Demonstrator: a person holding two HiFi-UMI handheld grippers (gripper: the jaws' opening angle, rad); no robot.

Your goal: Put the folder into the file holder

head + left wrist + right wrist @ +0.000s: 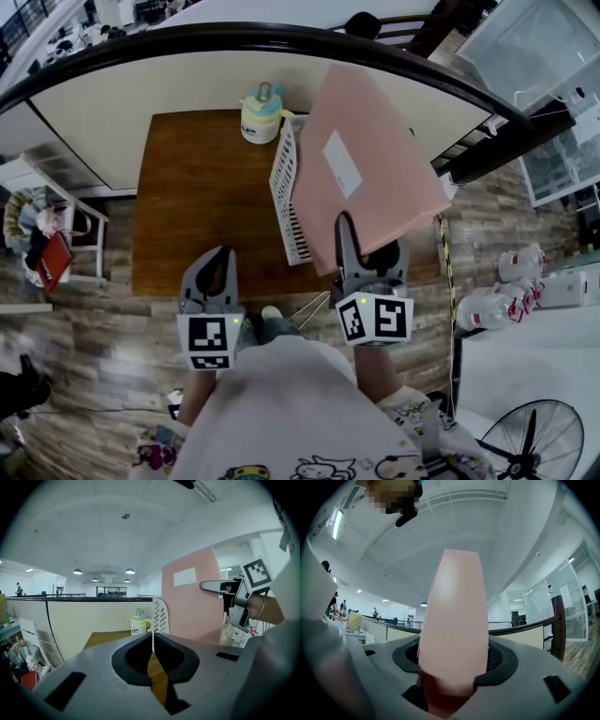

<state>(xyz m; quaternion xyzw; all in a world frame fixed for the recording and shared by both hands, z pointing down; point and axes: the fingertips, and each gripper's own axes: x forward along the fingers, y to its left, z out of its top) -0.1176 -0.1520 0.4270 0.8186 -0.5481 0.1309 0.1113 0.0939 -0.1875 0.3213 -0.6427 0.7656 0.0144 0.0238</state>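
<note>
While the right gripper (347,225) clamps the near edge of the flat pink folder (370,159), tilted just beside the white slatted plastic file holder (284,183) on the brown wooden table (192,206), the left gripper (221,255) hovers with jaws pressed together, empty.

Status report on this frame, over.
Left tongs shut, empty, at near table edge. Right tongs shut on pink folder, raised beside white file holder, not yet in. Bottle behind holder, not blocking.
</note>
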